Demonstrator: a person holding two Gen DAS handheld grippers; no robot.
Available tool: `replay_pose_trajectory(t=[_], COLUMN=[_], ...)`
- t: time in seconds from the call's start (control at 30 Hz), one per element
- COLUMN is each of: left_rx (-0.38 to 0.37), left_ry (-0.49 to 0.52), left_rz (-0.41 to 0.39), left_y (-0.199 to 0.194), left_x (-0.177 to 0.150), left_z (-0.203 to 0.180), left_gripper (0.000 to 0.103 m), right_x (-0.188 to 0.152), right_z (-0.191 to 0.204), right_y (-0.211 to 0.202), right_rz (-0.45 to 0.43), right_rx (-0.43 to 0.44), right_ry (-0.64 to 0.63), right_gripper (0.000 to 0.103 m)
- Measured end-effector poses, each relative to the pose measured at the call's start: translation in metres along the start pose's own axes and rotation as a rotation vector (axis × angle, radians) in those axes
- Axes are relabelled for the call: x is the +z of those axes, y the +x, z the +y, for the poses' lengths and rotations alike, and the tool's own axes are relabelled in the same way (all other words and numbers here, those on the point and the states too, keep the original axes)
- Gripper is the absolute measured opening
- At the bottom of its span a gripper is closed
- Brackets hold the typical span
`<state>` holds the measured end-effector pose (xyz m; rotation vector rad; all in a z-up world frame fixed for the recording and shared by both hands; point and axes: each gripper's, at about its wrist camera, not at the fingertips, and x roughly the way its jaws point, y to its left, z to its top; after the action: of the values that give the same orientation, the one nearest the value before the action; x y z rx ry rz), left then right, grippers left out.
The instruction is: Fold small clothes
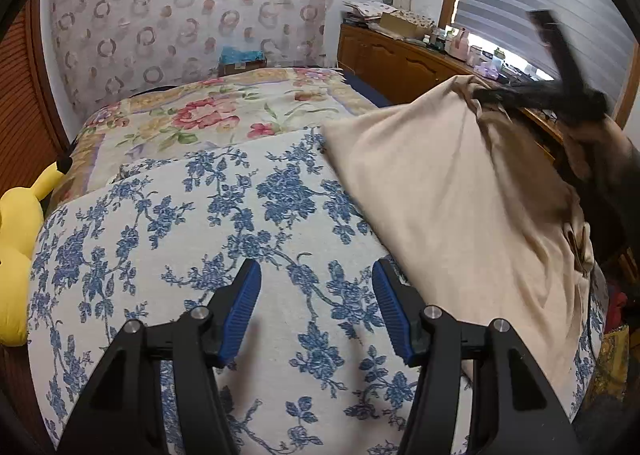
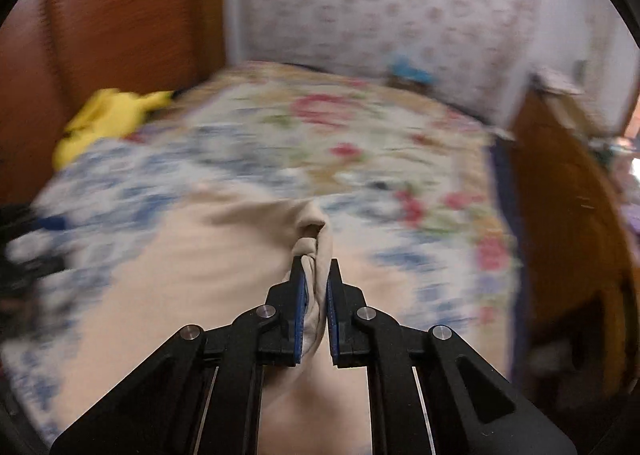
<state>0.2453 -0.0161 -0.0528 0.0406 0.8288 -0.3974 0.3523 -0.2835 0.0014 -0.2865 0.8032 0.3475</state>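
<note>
Two tools over the floral bedspread (image 1: 280,223): left tool (image 1: 316,295) released, right tool (image 2: 316,279) clenched on beige garment (image 2: 160,275), yellow plush (image 1: 16,239) aside.

garment (image 1: 448,191): plain beige | cover (image 1: 248,207): white, blue floral | plush toy (image 1: 16,223): yellow

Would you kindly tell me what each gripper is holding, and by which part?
The right gripper pinches a bunched edge of the beige cloth garment; the left gripper holds nothing.
</note>
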Motion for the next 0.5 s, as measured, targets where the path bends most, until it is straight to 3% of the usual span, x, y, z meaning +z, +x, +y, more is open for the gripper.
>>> replay_pose_trajectory(t=[0.07, 0.13, 0.2, 0.3, 0.5], left_rx=[0.001, -0.002, -0.006, -0.015, -0.054], left_ry=[0.006, 0.010, 0.017, 0.030, 0.052], left_rz=[0.002, 0.001, 0.001, 0.000, 0.008], left_y=[0.001, -0.001, -0.003, -0.006, -0.009], left_x=[-0.001, -0.002, -0.002, -0.004, -0.014], left_z=[-0.004, -0.008, -0.013, -0.022, -0.049], left_gripper=[0.057, 0.057, 0.057, 0.057, 0.057], right_x=[0.001, -0.001, -0.008, -0.024, -0.072], right_z=[-0.026, -0.046, -0.058, -0.052, -0.013], right_y=[0.013, 0.026, 0.030, 0.017, -0.041], right_rz=[0.023, 0.069, 0.110, 0.094, 0.037], right_rx=[-0.110, -0.205, -0.159, -0.123, 0.041], right_ry=[0.023, 0.031, 0.071, 0.051, 0.066], right_gripper=[0.012, 0.031, 0.039, 0.040, 0.040])
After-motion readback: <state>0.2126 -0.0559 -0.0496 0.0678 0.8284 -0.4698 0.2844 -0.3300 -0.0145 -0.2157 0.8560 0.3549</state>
